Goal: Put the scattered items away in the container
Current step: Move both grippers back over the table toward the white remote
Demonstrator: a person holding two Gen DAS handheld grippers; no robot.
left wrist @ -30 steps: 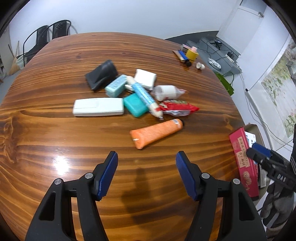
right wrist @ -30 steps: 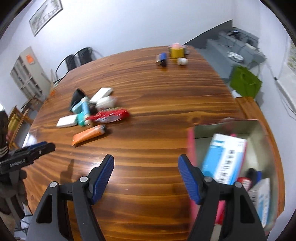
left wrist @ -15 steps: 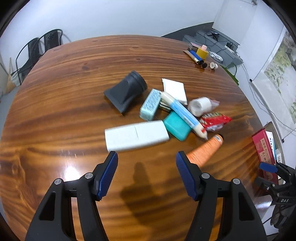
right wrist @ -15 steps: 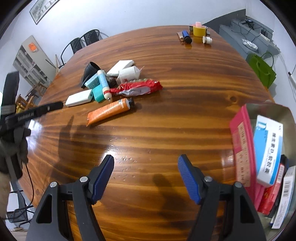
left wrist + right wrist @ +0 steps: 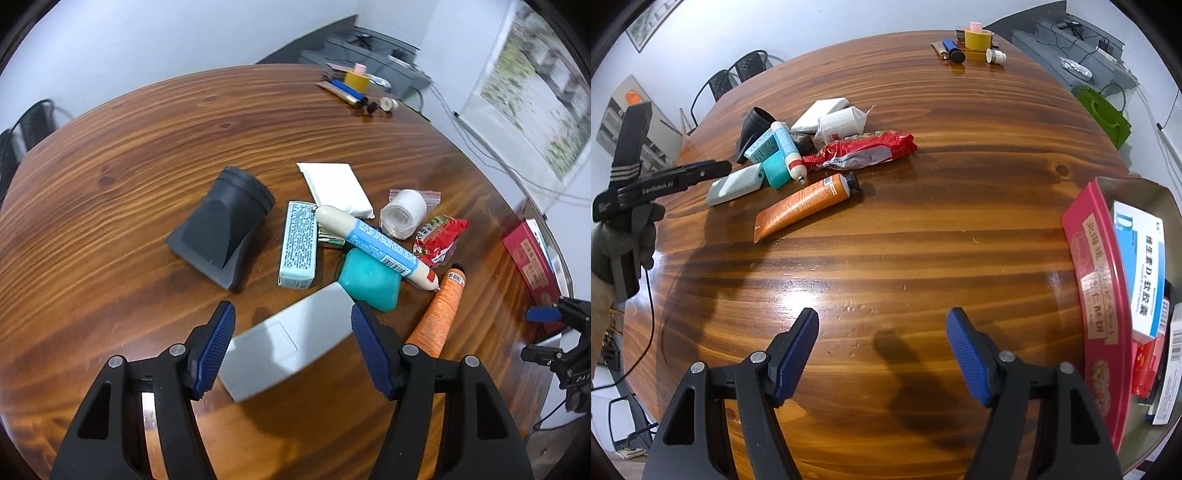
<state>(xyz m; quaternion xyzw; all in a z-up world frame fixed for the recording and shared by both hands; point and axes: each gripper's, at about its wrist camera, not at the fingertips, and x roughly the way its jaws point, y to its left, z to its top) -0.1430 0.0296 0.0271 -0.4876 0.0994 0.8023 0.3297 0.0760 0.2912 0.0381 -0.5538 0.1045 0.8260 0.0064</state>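
Approach step: the left claw, released, hovers with the grey flat box between its fingers. Next it must clench. The right claw is released, the container at its right.

Orange tube – teal soap – red-brown striped table
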